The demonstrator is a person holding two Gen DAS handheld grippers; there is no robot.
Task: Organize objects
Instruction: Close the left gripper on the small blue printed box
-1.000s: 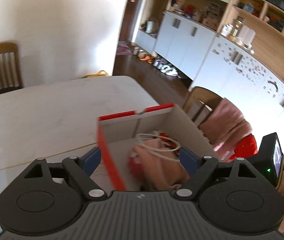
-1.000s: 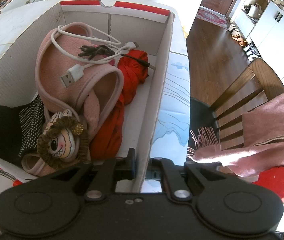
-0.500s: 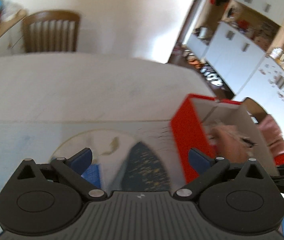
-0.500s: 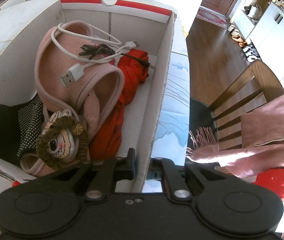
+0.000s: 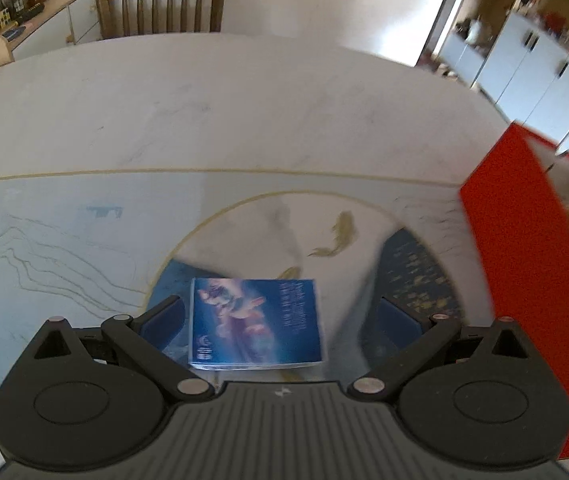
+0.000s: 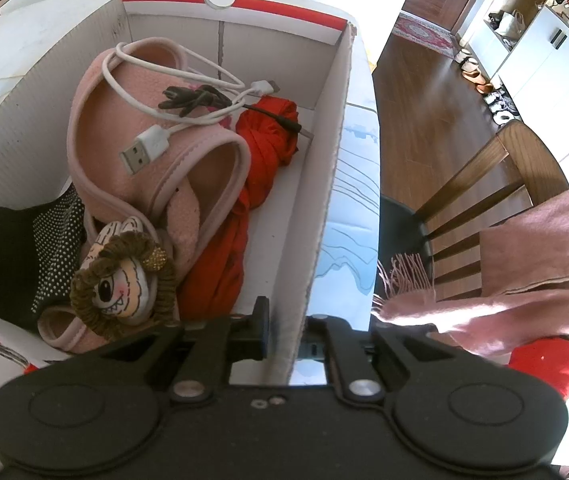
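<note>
While right claw (image 6: 284, 334) pinches box (image 6: 326, 184) wall, left claw (image 5: 280, 314) spread (one booklet (image 5: 255, 322) between).

This is a home, a dining room open to an entry hall. A large pale desk (image 5: 244, 112) with painted fish and wave lines fills the middle, and wooden slat-back chairs (image 5: 162, 2) stand at its edges; one chair (image 6: 496, 184) carries a pink scarf (image 6: 524, 276). A sideboard (image 5: 24, 28) by the wall holds jars and bags. Beyond a dark wood floor (image 6: 424, 92) stand white cupboards (image 6: 560, 56), a row of shoes (image 6: 484, 84) at their foot and a small patterned rug (image 6: 424, 32).
</note>
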